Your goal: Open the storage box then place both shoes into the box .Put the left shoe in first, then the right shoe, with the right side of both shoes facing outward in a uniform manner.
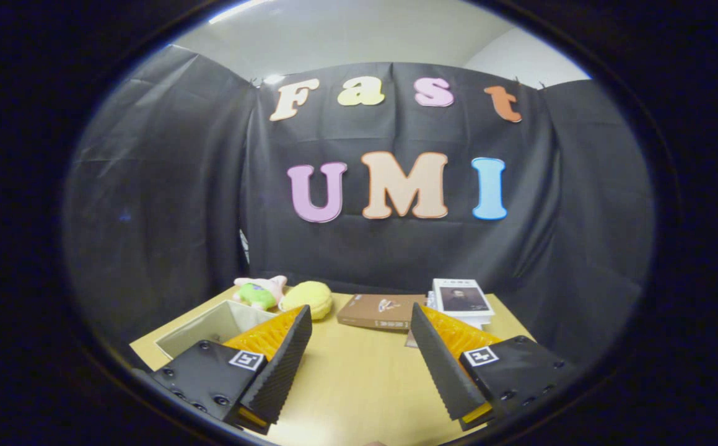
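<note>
Gripper [359,359] fingers spread wide, nothing between them, above the wooden table [359,384]; open-topped storage box [216,325] sits just behind the left finger, with plush toys [284,294] and books [380,311] beyond near the back wall.

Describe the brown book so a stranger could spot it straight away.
Start at the wooden table before the black cloth wall. Beyond the open gripper, whose fingers hold nothing, the brown book lies flat near the table's far edge, between the yellow plush and a stack of white books. It alone is dark brown and lies by itself.
</note>
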A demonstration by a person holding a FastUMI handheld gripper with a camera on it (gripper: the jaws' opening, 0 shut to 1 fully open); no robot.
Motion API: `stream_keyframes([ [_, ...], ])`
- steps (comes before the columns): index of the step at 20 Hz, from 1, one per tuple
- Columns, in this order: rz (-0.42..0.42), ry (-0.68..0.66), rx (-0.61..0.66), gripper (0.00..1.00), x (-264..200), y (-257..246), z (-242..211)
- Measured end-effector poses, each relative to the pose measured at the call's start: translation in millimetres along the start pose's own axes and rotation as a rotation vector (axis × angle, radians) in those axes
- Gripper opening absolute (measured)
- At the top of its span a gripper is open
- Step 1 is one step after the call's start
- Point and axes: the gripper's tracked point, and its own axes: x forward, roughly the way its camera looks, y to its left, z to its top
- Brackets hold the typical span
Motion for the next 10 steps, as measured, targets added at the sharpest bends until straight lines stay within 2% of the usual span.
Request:
stream_keyframes([
  [10, -0.135, -0.065, 0.038, 1.0, -12.7, -79.2, 15.2],
])
